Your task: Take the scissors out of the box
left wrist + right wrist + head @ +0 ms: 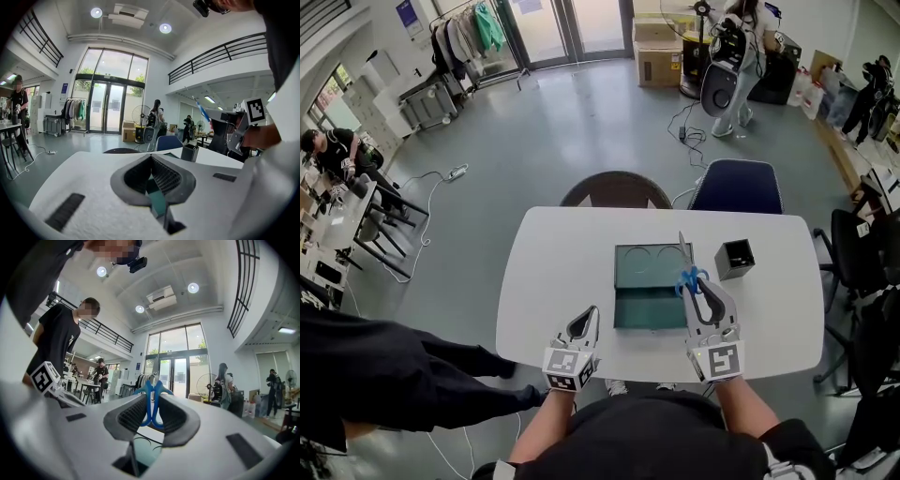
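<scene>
The right hand-held gripper (pixel 700 284) is clamped on the scissors (pixel 691 278), its ribbed grey pads pinching the blue plastic loops. The thin metal blade points up-frame, above the right edge of the shallow green box (pixel 649 309) at centre frame. The left hand-held gripper (pixel 587 319) is closed and empty at the near edge of the rounded white counter (pixel 553 272). A square black holder (pixel 734 259) stands just right of the box. The smooth top spreads wide to the left.

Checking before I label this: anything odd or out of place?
Nothing stands out. The right gripper clamps the scissors by their blue handles, by the open green box; the black cup stands upright beside it. No spill or damage.
</scene>
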`<state>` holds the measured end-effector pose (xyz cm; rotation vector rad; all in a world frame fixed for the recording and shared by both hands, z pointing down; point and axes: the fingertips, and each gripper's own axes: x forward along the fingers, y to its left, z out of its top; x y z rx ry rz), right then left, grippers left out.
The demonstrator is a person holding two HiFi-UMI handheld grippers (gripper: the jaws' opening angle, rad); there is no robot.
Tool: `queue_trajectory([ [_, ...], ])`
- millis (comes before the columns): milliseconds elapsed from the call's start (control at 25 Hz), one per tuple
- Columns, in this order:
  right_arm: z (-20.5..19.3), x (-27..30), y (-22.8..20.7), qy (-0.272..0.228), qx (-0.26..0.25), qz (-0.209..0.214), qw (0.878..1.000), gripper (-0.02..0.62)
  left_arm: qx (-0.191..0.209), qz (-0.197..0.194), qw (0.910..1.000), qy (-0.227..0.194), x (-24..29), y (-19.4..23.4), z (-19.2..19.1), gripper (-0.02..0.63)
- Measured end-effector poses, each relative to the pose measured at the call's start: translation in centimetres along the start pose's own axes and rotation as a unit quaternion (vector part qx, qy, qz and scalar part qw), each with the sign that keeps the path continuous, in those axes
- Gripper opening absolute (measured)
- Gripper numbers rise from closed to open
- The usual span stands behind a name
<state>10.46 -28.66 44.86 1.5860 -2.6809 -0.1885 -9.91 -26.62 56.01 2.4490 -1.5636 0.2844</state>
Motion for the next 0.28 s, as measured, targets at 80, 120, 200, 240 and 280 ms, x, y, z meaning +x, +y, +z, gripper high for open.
queue_trajectory([
  [80,-0.09,0.06,-0.01,0.0,0.002,0.001,1.0,0.089,0.0,0.001,1.0,0.001,-0.03,0.03,-0.09,0.011],
  [120,-0.14,0.08,0.02,0.0,0.003,0.002,1.0,0.089,0.0,0.001,1.0,0.002,-0.05,0.04,-0.18,0.011],
  [200,-0.18,0.08,0.07,-0.001,0.004,0.002,1.0,0.089,0.0,0.0,1.0,0.003,-0.02,0.0,-0.34,0.011],
  [240,-0.18,0.07,0.09,-0.001,0.004,0.003,1.0,0.089,0.0,-0.002,1.0,0.004,0.02,-0.04,-0.39,0.011],
  [280,-0.18,0.05,0.11,-0.001,0.004,0.003,1.0,0.089,-0.001,-0.003,1.0,0.004,0.07,-0.09,-0.44,0.012],
])
